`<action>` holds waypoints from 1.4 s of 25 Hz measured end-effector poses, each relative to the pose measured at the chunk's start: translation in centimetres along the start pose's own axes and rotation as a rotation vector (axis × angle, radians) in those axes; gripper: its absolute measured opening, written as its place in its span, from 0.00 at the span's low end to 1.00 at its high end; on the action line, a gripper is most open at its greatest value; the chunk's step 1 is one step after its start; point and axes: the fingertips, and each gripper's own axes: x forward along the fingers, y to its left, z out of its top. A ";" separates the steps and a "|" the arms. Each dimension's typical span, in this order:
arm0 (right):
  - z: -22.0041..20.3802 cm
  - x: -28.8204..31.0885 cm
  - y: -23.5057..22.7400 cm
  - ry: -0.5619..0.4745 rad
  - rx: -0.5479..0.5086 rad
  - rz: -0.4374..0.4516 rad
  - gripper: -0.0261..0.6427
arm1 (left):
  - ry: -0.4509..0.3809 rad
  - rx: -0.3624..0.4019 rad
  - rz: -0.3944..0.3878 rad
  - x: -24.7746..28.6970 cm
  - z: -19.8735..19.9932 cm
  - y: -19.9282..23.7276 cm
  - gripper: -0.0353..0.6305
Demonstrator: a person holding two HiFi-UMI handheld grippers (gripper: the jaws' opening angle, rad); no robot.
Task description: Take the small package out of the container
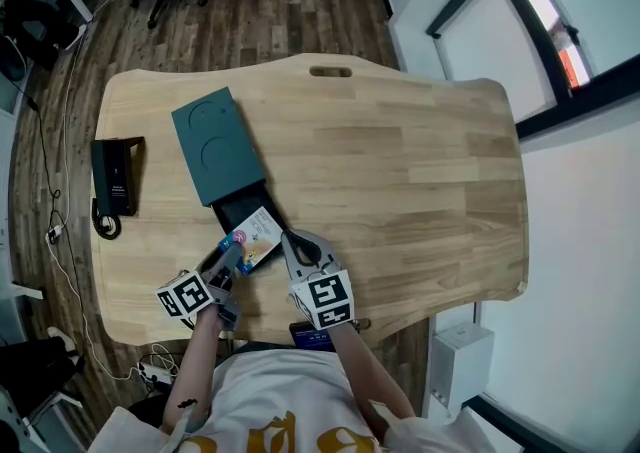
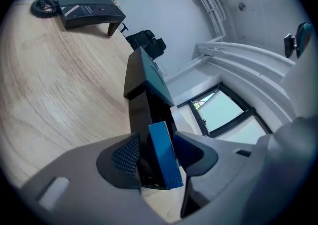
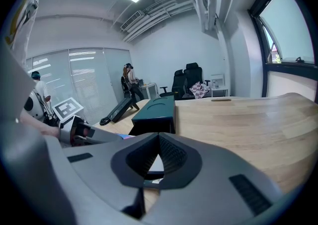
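On the table (image 1: 420, 171), at its near edge, the small package (image 1: 258, 233) is lying in the black tray (image 1: 232, 209) that is sticking out of the teal container (image 1: 215, 139); the left gripper (image 2: 158, 142) is straddling the package's blue edge with its jaws spread wide and neither pad pressing, so nothing is gripped, probably lining up a pinch to lift it clear; the right gripper (image 3: 159, 137) is sitting by the tray's right rim with its jaw tips together, likely steadying the tray, though contact is unclear.
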 end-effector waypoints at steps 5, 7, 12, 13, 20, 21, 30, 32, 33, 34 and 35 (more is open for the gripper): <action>0.4 -0.1 0.0 -0.008 0.003 -0.002 0.05 | -0.036 -0.005 0.003 -0.5 0.5 -0.2 0.27; 0.8 -0.2 0.4 -0.017 0.001 -0.002 0.05 | -0.053 -0.010 -0.003 -1.0 0.9 -0.5 0.25; 1.6 -1.0 1.4 -0.023 -0.015 -0.009 0.05 | -0.089 -0.010 -0.011 -2.6 1.7 -0.9 0.23; 1.8 -1.1 1.5 -0.024 -0.015 -0.011 0.05 | -0.096 -0.003 -0.014 -2.9 1.9 -1.1 0.23; 2.2 -2.4 2.5 -0.045 -0.020 -0.032 0.05 | -0.128 0.040 -0.027 -4.7 3.2 -2.2 0.20; 2.3 -2.6 2.6 -0.049 -0.016 -0.037 0.05 | -0.130 0.045 -0.026 -4.9 3.2 -2.1 0.20; 3.2 -4.1 2.2 -0.080 0.002 -0.064 0.05 | -0.176 0.022 -0.043 -6.2 4.5 -3.0 0.20; 3.7 -4.4 2.3 -0.091 -0.004 -0.064 0.05 | -0.186 0.029 -0.053 -6.3 4.8 -3.5 0.20; 4.0 -4.5 2.3 -0.095 -0.009 -0.065 0.05 | -0.189 0.037 -0.057 -6.4 5.0 -3.8 0.20; 4.2 -4.6 2.3 -0.100 -0.012 -0.066 0.05 | -0.190 0.050 -0.060 -6.4 5.2 -4.1 0.20; 4.5 -4.7 2.4 -0.105 -0.014 -0.067 0.05 | -0.190 0.066 -0.064 -6.4 5.3 -4.5 0.20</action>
